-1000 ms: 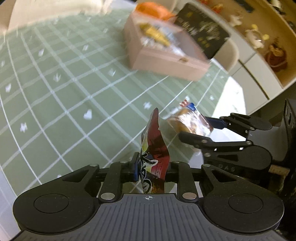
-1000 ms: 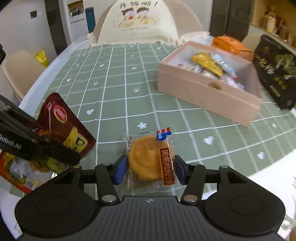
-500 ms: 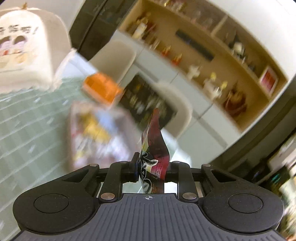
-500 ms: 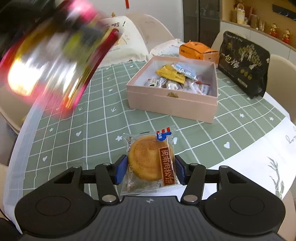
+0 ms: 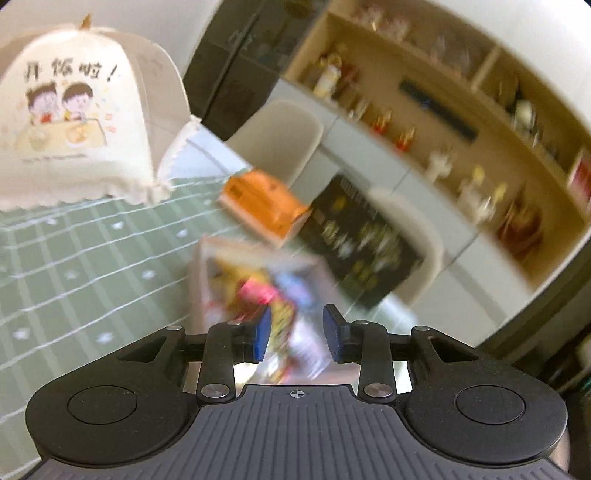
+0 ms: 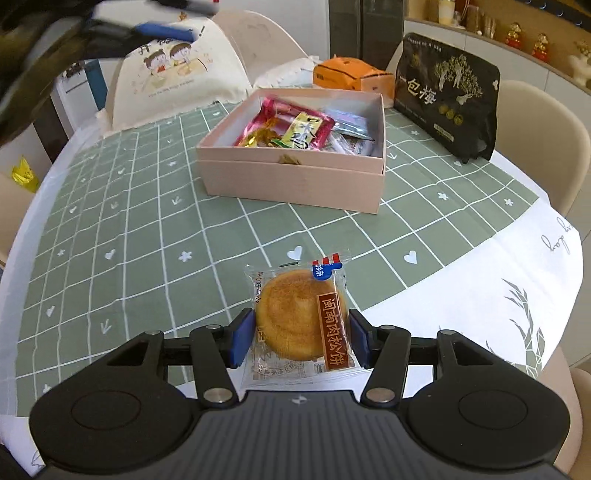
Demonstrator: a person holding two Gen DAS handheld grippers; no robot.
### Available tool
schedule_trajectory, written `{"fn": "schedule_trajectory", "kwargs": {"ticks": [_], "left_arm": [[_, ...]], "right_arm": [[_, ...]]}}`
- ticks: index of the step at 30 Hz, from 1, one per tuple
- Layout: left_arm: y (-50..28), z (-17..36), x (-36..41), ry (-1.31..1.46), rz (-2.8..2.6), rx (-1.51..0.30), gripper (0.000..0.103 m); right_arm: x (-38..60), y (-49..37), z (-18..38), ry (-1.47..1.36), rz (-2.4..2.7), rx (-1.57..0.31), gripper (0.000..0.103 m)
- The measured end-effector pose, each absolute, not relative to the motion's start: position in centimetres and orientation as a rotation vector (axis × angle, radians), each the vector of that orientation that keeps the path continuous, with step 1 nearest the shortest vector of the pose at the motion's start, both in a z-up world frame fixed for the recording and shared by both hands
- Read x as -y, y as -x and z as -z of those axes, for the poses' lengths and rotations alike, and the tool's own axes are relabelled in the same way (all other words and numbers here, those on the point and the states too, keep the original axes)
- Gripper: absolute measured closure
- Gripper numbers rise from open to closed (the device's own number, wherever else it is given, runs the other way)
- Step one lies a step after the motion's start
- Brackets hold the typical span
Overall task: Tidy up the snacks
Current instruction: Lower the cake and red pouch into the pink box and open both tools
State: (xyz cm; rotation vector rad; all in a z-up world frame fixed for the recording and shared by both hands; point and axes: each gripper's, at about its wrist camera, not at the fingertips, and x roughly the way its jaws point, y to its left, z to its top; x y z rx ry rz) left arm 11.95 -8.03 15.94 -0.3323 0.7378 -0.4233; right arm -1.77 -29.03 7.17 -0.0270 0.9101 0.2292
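Note:
A pink box (image 6: 295,177) of snack packets stands mid-table; a red and yellow packet (image 6: 291,129) lies on top inside it. My left gripper (image 5: 297,332) is open and empty above the box (image 5: 199,280), which looks blurred below it; its fingers (image 6: 162,31) show at the top left of the right wrist view. My right gripper (image 6: 299,339) is shut on a clear-wrapped round golden cake (image 6: 299,314), held above the table's near edge.
A green checked tablecloth (image 6: 129,229) covers the round table. A black bag (image 6: 447,92) and an orange carton (image 6: 351,75) stand behind the box. A white mesh food cover (image 6: 177,70) sits at the far left. Pale chairs ring the table.
My left gripper swung over the box, opened and let go of the red packet, which now lies in the box. My right gripper still holds the cake, slightly higher.

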Motion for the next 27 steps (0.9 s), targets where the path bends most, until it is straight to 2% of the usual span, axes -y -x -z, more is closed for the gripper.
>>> {"fn": "schedule_trajectory", "kwargs": {"ticks": [4, 11, 12, 13, 14, 17, 27], "left_arm": [[-8.7, -16.2, 8.2, 0.214, 0.389, -0.765, 0.068], [-6.3, -16.3, 7.7, 0.158, 0.357, -0.783, 0.068], [-6.2, -16.2, 7.6, 0.161, 0.353, -0.785, 0.068], [-6.2, -16.1, 7.5, 0.163, 0.347, -0.786, 0.068], [-6.2, -16.0, 7.5, 0.164, 0.341, -0.787, 0.068], [-6.0, -15.7, 7.4, 0.168, 0.336, -0.79, 0.068], [-5.5, -11.3, 7.5, 0.091, 0.262, -0.813, 0.068]], "right_arm": [[29.2, -0.2, -8.8, 0.018, -0.232, -0.876, 0.049], [27.6, -8.2, -16.9, 0.069, -0.19, -0.628, 0.049], [27.5, -9.8, -17.6, 0.052, -0.167, -0.619, 0.047], [27.4, -11.4, -18.0, 0.032, -0.154, -0.626, 0.036], [27.4, -13.0, -18.1, 0.014, -0.148, -0.654, 0.031], [27.8, -15.0, -17.2, -0.03, -0.126, -0.711, 0.031], [26.9, -7.5, -10.3, 0.005, -0.11, -0.754, 0.031]]}}
